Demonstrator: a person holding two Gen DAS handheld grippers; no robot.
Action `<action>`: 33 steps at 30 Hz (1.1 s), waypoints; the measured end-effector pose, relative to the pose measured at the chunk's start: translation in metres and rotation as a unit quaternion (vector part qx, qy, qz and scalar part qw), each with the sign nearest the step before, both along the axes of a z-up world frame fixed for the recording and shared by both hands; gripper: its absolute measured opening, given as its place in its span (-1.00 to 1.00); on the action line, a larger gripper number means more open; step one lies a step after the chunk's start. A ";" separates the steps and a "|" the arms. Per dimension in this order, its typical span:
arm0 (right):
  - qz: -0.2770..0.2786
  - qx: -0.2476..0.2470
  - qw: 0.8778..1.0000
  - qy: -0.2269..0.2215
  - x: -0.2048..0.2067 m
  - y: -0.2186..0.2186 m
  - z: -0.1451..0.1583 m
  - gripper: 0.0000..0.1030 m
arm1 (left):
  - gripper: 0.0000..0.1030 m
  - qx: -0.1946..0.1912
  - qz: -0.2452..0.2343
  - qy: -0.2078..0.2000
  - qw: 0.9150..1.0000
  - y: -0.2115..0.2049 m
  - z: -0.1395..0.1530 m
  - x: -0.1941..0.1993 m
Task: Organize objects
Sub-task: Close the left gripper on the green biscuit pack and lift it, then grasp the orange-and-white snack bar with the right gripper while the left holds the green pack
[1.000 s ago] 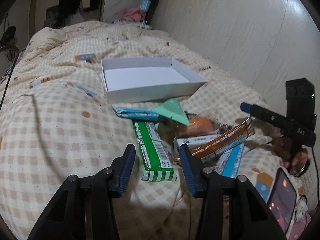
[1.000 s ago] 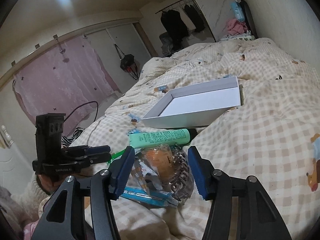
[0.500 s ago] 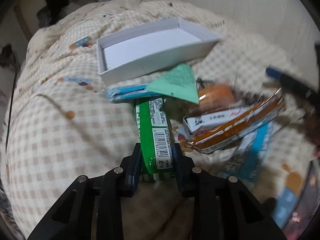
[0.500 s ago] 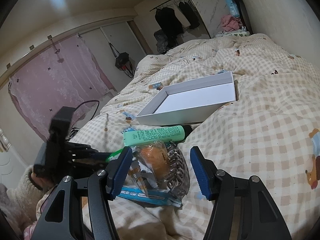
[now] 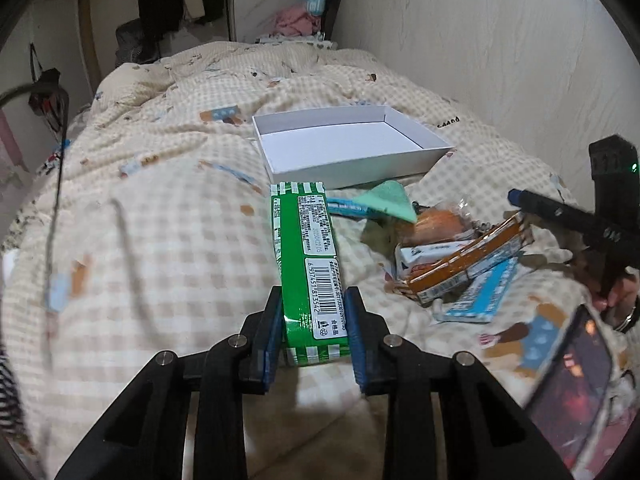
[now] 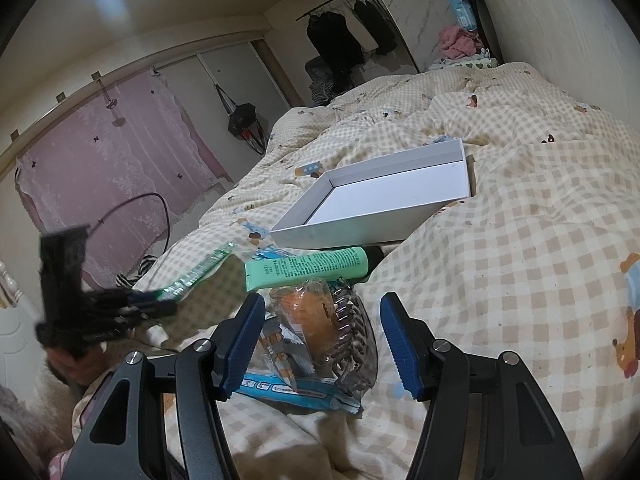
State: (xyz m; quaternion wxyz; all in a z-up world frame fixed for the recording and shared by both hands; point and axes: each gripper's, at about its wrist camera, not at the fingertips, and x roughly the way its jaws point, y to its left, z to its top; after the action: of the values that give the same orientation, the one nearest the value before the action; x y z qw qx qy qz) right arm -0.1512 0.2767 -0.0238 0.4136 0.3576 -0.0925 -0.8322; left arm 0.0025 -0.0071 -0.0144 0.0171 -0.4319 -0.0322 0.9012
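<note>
My left gripper (image 5: 314, 296) is shut on the near end of a long green-and-white pack (image 5: 306, 240), which it holds up off the bedspread, pointing toward the empty white box (image 5: 348, 148). In the right wrist view the same pack (image 6: 200, 270) sticks out of the blurred left gripper (image 6: 166, 306). My right gripper (image 6: 322, 312) stands open over a pile. A clear hair claw (image 6: 352, 328) and a wrapped orange bun (image 6: 308, 312) lie between its fingers, untouched by the pads. A mint green tube (image 6: 308, 268) lies just beyond them.
The pile also holds an orange-brown carton (image 5: 468, 268), a blue-and-white packet (image 5: 480, 296) and a small white box (image 5: 432, 252). A phone (image 5: 568, 392) lies at the near right. The checked bedspread (image 5: 160, 220) fills the view, and a wall (image 5: 500, 40) runs along its right side.
The left gripper went down over the green pack, closed on its near end and lifted it off the bed. The right gripper has stayed over the pile.
</note>
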 end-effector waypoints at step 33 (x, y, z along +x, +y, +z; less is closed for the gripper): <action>0.073 -0.029 0.997 0.000 0.005 -0.012 0.000 0.01 | -0.37 0.089 0.070 0.057 0.992 -0.036 0.004 0.003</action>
State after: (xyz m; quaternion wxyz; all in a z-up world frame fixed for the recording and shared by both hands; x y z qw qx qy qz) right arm -0.1461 0.2648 -0.0235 0.4835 0.3516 -0.0903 -0.7966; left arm 0.0059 -0.0430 -0.0108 -0.0059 -0.3733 -0.1415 0.9168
